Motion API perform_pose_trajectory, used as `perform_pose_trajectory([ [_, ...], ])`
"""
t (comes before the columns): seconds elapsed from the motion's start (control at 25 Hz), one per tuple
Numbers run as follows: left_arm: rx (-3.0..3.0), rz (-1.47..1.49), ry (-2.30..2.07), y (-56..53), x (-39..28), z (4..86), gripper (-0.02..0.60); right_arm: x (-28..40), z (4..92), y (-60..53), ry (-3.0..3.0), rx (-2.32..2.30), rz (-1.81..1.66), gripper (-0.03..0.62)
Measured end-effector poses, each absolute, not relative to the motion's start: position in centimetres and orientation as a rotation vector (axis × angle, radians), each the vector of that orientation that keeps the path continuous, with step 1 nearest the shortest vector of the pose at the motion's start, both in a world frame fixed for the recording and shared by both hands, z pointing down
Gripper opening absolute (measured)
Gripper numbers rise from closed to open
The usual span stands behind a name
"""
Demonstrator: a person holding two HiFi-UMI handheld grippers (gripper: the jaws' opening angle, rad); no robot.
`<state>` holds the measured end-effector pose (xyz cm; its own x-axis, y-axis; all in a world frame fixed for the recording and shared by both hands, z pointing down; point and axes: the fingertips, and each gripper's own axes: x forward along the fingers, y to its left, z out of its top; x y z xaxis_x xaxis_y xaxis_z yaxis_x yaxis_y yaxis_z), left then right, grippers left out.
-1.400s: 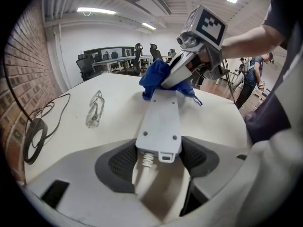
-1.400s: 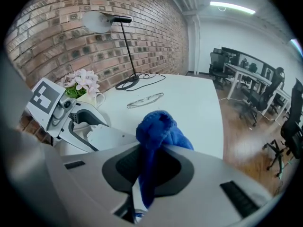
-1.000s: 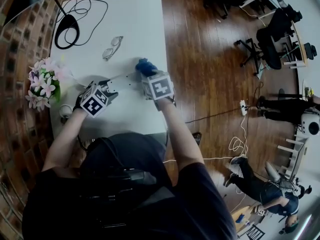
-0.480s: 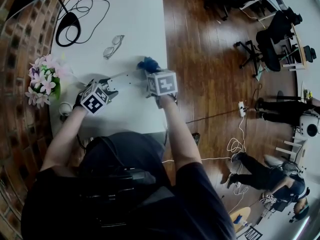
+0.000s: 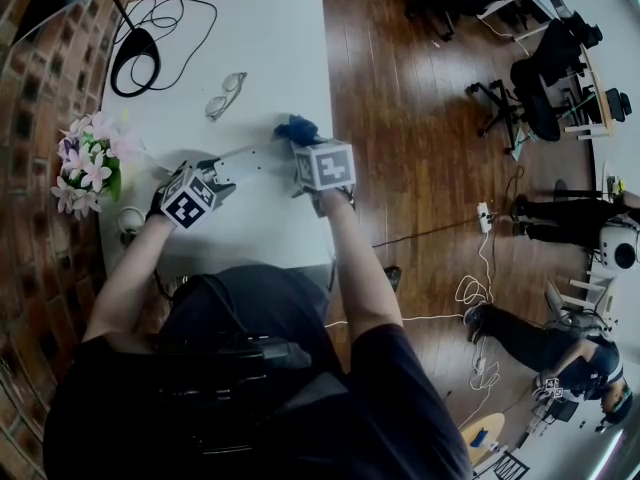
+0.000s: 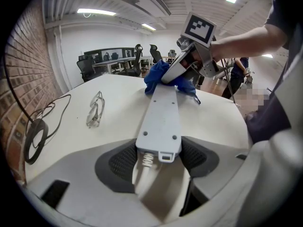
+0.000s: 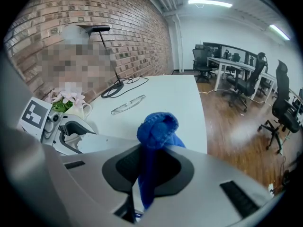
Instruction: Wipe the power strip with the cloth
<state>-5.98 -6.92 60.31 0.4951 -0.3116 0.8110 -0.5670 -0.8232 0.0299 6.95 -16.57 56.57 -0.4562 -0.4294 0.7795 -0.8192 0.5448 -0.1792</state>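
Looking down at the white table (image 5: 280,48), I see 1 pair of glasses (image 5: 225,95) lying beyond the power strip (image 6: 163,112), well apart from it; a black cable (image 5: 153,56) coils at the far left corner; pink flowers (image 5: 88,163) stand at the left edge, near my left gripper (image 6: 158,157); that gripper is clamped on the strip's cord end, holding it flat on the table; my right gripper (image 7: 150,169) is closed on the bunched blue cloth (image 7: 157,129), which sits on the strip's far end, so the 2 grippers face each other along its length; against 1 second ago, the right gripper's marker cube sits slightly further right and has rolled a little; the left gripper and the strip have not shifted.
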Motion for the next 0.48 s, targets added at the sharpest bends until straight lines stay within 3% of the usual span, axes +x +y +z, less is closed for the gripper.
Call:
perform_pose_trajectory([
  [0.48, 2.447, 1.249, -0.74, -7.0, -6.1, 60.4, 0.302, 11.1, 56.1, -16.7, -2.061, 1.137, 0.775, 0.049],
])
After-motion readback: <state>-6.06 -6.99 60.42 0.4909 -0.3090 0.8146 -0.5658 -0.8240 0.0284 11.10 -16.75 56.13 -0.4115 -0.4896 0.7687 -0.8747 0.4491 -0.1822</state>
